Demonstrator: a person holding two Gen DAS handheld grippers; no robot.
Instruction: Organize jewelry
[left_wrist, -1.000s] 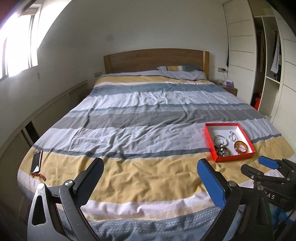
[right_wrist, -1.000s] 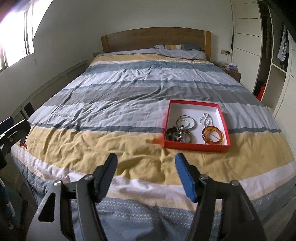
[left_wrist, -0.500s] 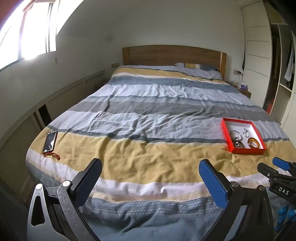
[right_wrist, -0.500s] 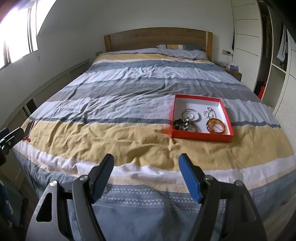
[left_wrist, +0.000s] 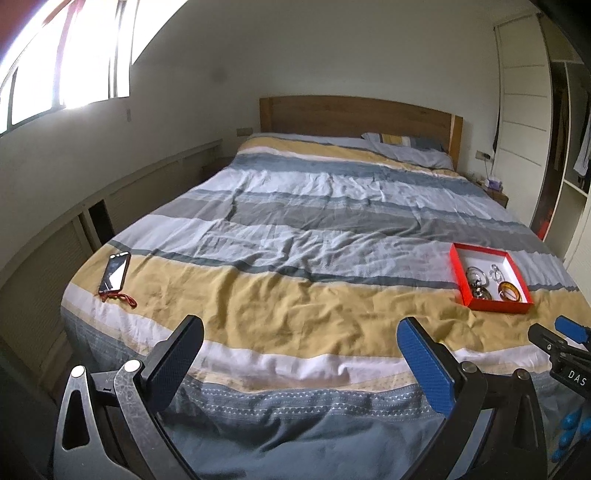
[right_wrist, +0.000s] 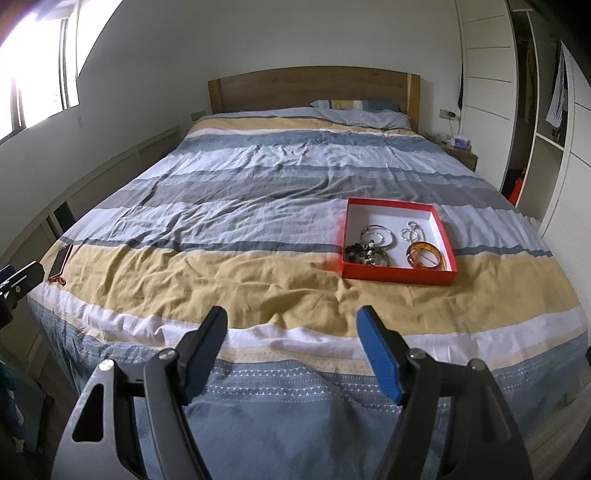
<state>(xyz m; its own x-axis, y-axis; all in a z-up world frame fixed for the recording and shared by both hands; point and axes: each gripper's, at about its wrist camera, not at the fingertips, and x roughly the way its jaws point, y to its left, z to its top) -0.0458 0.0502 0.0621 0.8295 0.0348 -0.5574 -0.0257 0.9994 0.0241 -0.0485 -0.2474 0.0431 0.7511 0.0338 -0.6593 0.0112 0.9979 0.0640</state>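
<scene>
Both held off foot of bed (right_wrist: 258, 280): left gripper (left_wrist: 301, 354) spread wide, nothing btwn fingers; right gripper (right_wrist: 291, 347) likewise. Red tray (right_wrist: 397, 275) w/ bangles on yellow stripe; phone (left_wrist: 115, 271) at left edge.

Walls: plain white wall (right_wrist: 288, 33) fills the top centre of the frame.
Window: bright window (left_wrist: 66, 74) at upper left, daylight blown out.
Bed: large bed (right_wrist: 258, 177) in the centre, under a striped cover of yellow, grey, blue and white.
Headboard: wooden headboard (right_wrist: 314, 88) against the far wall, with a pillow (right_wrist: 365, 112) just below it.
Right side: white wardrobe (right_wrist: 487, 92) at upper right; open shelves with hanging clothes (right_wrist: 557, 99) beside it.
Nightstand: small wooden nightstand (right_wrist: 461, 157) right of the headboard.
Left side: low panelled cabinets (left_wrist: 122, 195) along the left wall.
</scene>
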